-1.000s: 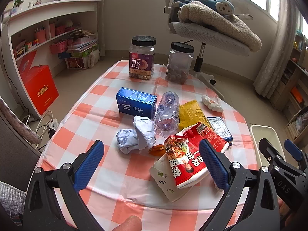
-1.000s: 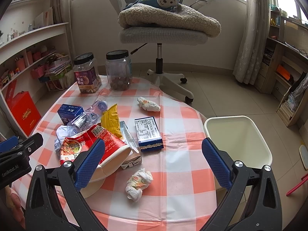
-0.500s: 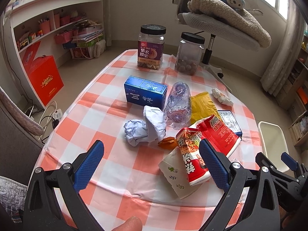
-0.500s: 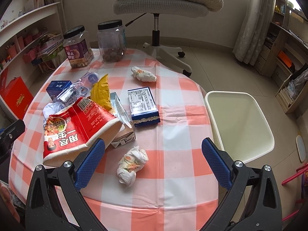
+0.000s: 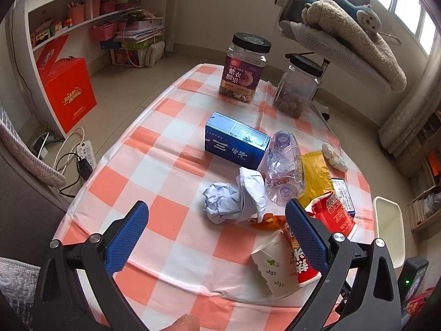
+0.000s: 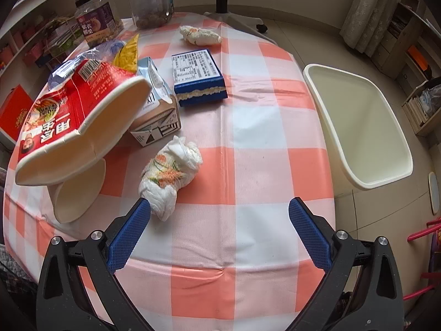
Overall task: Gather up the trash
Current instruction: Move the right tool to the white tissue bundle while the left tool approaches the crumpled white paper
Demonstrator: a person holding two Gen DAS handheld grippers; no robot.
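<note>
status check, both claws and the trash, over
Both claws open, empty: left claw, right claw. Right nearest the crumpled tissue, not gripping it. Bin beside the table, empty. Red noodle cup crowds the tissue's left.

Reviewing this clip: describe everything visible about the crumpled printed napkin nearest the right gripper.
The crumpled napkin is white, soft quilted paper with an orange and green leaf-like print on its middle. It is wadded into a long lump lying loose on the checked tablecloth, running diagonally. Its near end lies beside one blue fingertip of the right gripper, which is open; contact cannot be told. It sits just in front of the small carton, apart from the red noodle cup.
</note>
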